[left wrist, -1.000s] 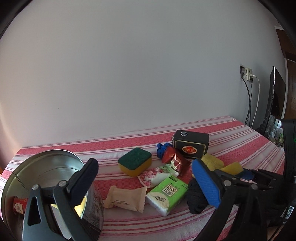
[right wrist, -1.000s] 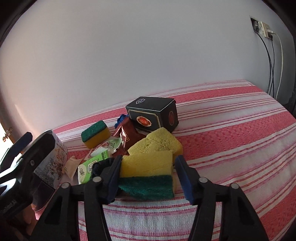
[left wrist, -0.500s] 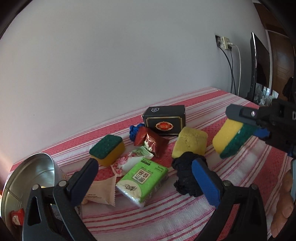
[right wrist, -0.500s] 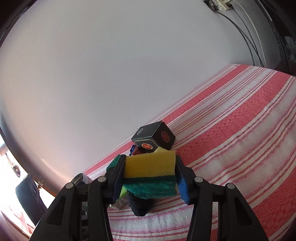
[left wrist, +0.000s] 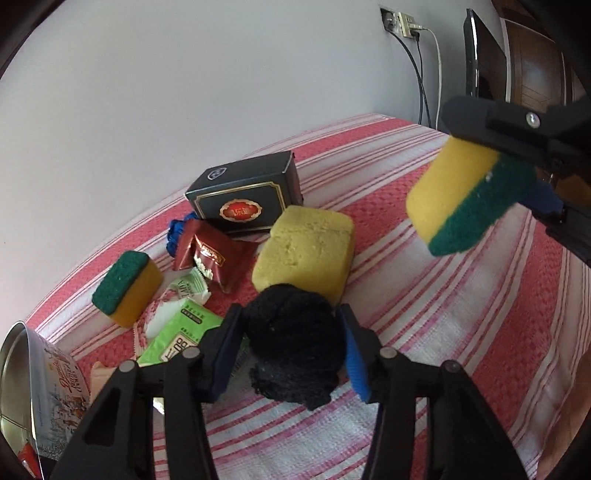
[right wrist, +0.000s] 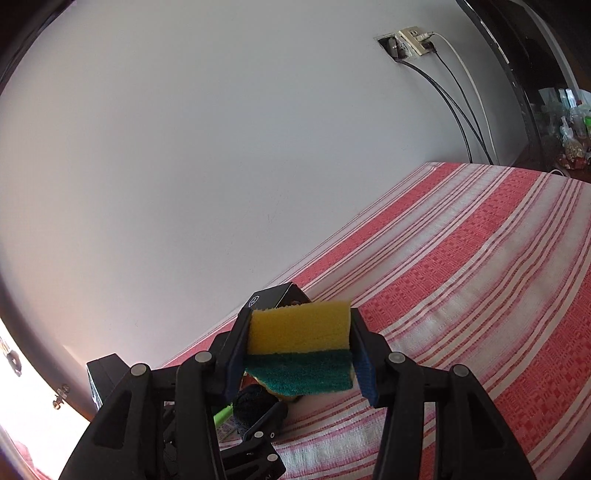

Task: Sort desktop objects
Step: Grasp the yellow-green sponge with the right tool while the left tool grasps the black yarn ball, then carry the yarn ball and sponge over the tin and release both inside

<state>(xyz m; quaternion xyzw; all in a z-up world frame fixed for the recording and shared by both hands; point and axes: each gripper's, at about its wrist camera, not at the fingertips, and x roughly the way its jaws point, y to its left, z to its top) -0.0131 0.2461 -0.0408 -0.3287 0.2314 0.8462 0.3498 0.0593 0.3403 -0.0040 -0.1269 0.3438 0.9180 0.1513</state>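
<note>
My left gripper (left wrist: 290, 345) is closed around a black knitted bundle (left wrist: 295, 339) that rests on the red striped tablecloth (left wrist: 443, 295); its pads press both sides. My right gripper (right wrist: 299, 350) is shut on a yellow and green sponge (right wrist: 299, 345) and holds it in the air; that sponge also shows in the left wrist view (left wrist: 469, 199), at the upper right above the cloth. Behind the bundle lie a plain yellow sponge (left wrist: 306, 251), a black box (left wrist: 247, 199), a red packet (left wrist: 214, 258), a second green-topped sponge (left wrist: 127, 282) and a green tissue pack (left wrist: 177, 339).
A metal tin (left wrist: 33, 387) with a printed wall stands at the left edge. A blue item (left wrist: 175, 232) lies behind the red packet. A wall socket with cables (left wrist: 406, 29) and a dark screen (left wrist: 480, 55) are at the back right.
My left gripper moved forward and closed around the black bundle. My right gripper lifted the yellow and green sponge higher and to the right, away from the pile.
</note>
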